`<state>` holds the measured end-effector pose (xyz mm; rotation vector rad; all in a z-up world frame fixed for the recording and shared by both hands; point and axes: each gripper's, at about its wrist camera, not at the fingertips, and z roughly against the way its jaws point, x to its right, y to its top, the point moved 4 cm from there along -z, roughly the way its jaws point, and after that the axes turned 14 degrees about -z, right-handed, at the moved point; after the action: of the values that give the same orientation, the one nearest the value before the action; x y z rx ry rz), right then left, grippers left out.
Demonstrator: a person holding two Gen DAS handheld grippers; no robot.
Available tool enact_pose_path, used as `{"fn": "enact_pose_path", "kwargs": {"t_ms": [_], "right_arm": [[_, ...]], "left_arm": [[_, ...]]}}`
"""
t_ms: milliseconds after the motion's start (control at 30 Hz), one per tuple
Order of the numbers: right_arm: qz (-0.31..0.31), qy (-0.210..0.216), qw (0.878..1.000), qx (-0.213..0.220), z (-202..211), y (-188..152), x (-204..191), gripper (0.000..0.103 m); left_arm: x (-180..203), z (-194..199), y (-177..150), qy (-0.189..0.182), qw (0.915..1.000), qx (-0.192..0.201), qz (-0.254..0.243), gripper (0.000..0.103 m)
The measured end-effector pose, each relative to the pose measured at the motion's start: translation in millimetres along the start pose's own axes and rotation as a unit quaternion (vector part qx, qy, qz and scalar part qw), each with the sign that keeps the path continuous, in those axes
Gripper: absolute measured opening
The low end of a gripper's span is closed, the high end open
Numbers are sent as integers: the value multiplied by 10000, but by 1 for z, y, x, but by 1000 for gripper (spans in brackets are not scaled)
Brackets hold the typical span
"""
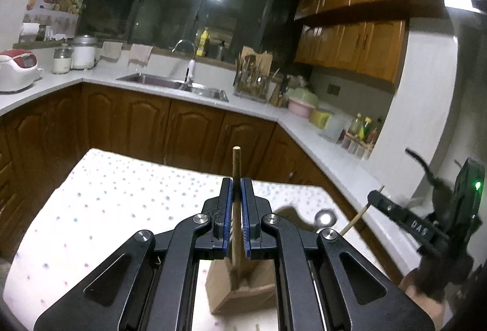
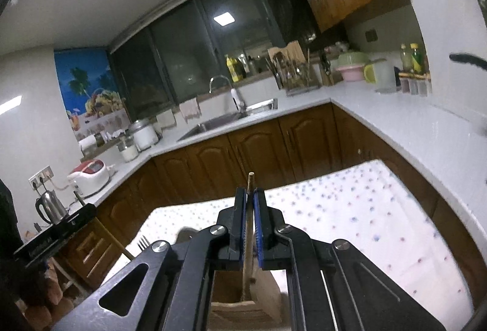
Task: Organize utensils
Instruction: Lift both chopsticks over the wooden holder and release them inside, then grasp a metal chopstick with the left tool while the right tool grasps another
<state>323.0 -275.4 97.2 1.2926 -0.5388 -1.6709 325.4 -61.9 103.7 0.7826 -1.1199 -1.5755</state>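
Left gripper (image 1: 237,188), jaws closed on a wooden-handled utensil (image 1: 236,166); the handle runs upright between the blue pads, its rounded tip rising just above them. Its lower end stands in a wooden holder (image 1: 240,294) directly below the gripper. The holder rests on a table covered with a dotted cloth (image 1: 106,209).

Right gripper (image 2: 250,200), jaws likewise closed on a second thin wooden handle (image 2: 250,178), whose lower end also drops into the wooden holder (image 2: 237,312). In the left wrist view this gripper (image 1: 373,197) appears to the right of the holder, with the white letters "DAS" readable on its arm. A metal spoon bowl (image 1: 325,216) shows just behind the holder; in the right wrist view fork tines (image 2: 142,242) show to the holder's left. Lettering on the left gripper in that view is too blurred to read.
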Motion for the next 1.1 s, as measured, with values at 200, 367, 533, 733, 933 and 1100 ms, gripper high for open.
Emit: {"fn": "enact_pose_path", "kwargs": {"t_ms": [200,367,533,733,933,1100], "right_arm": [[28,-81,9996,-256,-10,-13,3,6],[32,-110,9995,-289,-11,-14,3,6],[26,-116,9995,-301,-11,-14,2,6],[-41,-66,9995,-315,-11,-13,4,18],[-263,179,9994,-105,10,-9,8,76],[-329,284,9990,-68,38,-15,8,93]], "left_arm": [[-1,-9,-14,-38,9998,-210,13,6],[-3,-11,-13,-64,9997,-254,6,6],[-5,-12,-13,-65,9995,-316,-3,6],[-9,-1,-9,-148,9993,-328,62,50],[-13,27,-11,-91,9997,-189,111,72],[-18,53,-29,42,9995,-255,180,78]]}}
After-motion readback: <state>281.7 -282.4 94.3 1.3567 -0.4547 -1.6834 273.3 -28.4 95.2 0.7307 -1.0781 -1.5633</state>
